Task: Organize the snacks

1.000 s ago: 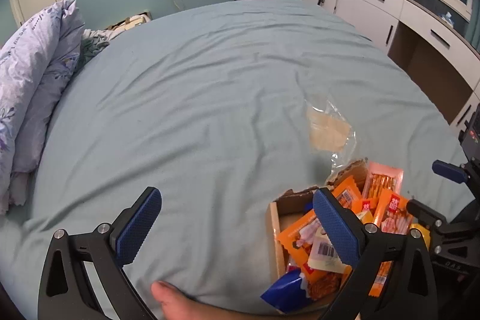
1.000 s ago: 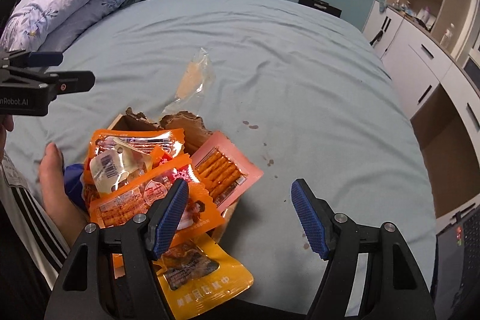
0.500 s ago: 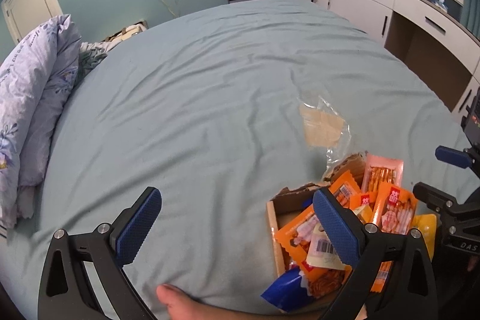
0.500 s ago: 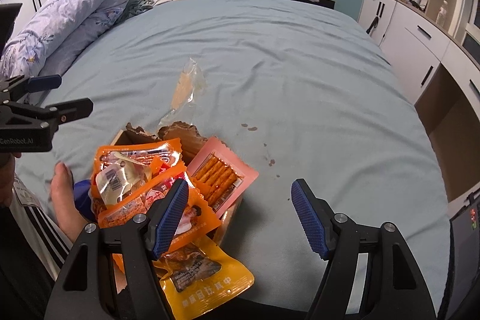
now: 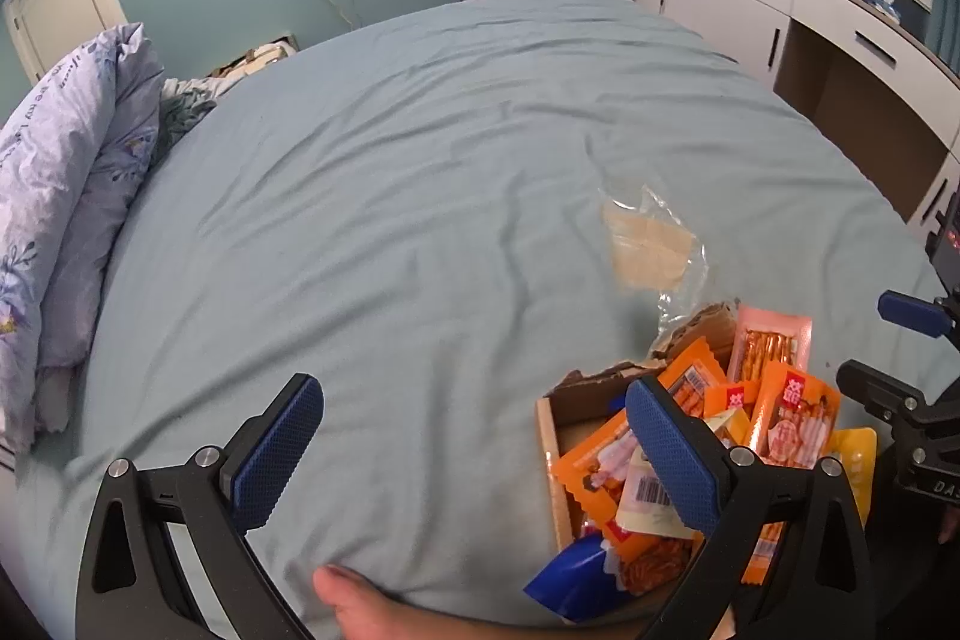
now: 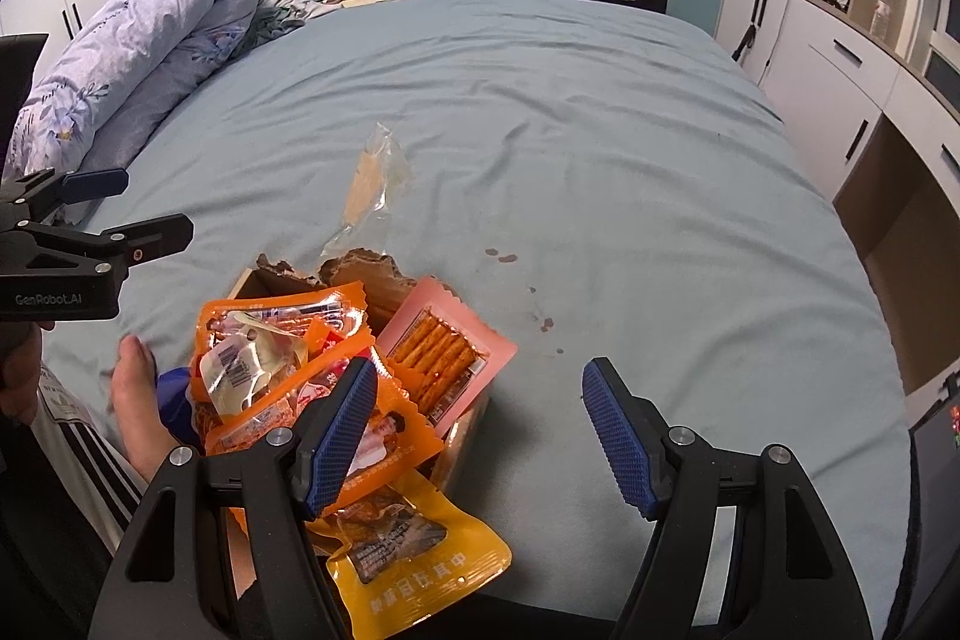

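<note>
Left gripper spread wide, holding nothing, poised above the bed. Right gripper likewise spread and empty. Torn cardboard box heaped with snack packets near the bed's front edge; pink cracker pack leaning over its right side, yellow pouch sticking out in front. Clear plastic wrapper just beyond the box.

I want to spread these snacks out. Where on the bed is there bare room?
Bare sheet runs right of the cardboard box and beyond the clear wrapper, across to the duvet. The box itself is crowded, the pink cracker pack overhanging.
</note>
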The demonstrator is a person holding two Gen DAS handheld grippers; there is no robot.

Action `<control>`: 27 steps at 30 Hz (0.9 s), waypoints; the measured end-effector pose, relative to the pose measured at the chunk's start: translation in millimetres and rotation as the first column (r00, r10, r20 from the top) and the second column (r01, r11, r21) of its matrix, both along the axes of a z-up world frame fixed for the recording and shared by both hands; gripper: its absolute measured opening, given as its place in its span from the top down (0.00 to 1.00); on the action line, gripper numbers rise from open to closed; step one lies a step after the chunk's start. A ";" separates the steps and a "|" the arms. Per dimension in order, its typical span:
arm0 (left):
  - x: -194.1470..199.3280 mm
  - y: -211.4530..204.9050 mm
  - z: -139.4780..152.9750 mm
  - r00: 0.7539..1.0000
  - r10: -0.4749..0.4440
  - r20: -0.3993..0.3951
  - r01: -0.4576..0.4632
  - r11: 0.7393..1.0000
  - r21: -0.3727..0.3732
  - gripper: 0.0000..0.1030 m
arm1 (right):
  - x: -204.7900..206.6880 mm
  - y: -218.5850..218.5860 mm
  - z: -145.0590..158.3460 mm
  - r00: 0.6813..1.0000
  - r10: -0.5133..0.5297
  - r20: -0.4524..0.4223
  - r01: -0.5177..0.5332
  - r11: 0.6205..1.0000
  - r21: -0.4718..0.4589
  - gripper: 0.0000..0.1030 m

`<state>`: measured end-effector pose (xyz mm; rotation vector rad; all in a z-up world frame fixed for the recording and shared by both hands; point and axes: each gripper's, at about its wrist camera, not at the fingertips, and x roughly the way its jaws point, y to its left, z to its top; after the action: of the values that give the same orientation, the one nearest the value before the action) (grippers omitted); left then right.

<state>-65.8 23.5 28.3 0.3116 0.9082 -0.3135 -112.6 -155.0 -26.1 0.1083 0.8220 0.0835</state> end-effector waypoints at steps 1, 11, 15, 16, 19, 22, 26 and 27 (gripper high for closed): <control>0.0 0.0 0.1 1.000 0.001 0.001 -0.001 1.000 0.001 0.00 | -0.1 0.2 0.0 1.000 0.001 0.001 -0.001 1.000 -0.001 0.32; -0.1 -0.5 1.0 1.000 -0.006 0.004 0.006 1.000 0.004 0.00 | -1.6 -1.9 0.1 1.000 -0.003 0.002 0.003 1.000 0.009 0.32; -0.7 -1.3 0.7 1.000 -0.009 0.006 0.009 1.000 0.003 0.00 | -1.6 -2.8 0.1 1.000 -0.004 0.001 0.004 1.000 0.011 0.32; -0.6 -1.2 0.6 1.000 -0.009 0.007 0.009 1.000 0.003 0.00 | -1.5 -2.9 0.0 1.000 -0.003 0.000 0.003 1.000 0.011 0.32; -0.7 -1.2 0.6 1.000 -0.009 0.007 0.009 1.000 0.002 0.00 | -1.4 -3.0 0.4 1.000 -0.003 0.002 0.003 1.000 0.010 0.32; -1.1 -1.3 0.9 1.000 -0.009 0.009 0.009 1.000 0.000 0.00 | -1.6 -2.7 0.4 1.000 -0.003 0.002 0.003 1.000 0.008 0.32; -1.6 -0.8 1.9 1.000 -0.013 0.012 0.013 1.000 -0.005 0.00 | -1.4 -2.5 0.3 1.000 -0.003 0.001 0.003 1.000 0.008 0.32; -2.1 -0.6 3.3 1.000 -0.019 0.014 0.019 1.000 -0.014 0.00 | -1.5 -2.5 0.3 1.000 -0.003 0.002 0.003 1.000 0.008 0.32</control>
<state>-67.9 22.8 31.7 0.3093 0.8892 -0.3349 -114.1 -157.5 -25.8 0.1170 0.8194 0.0842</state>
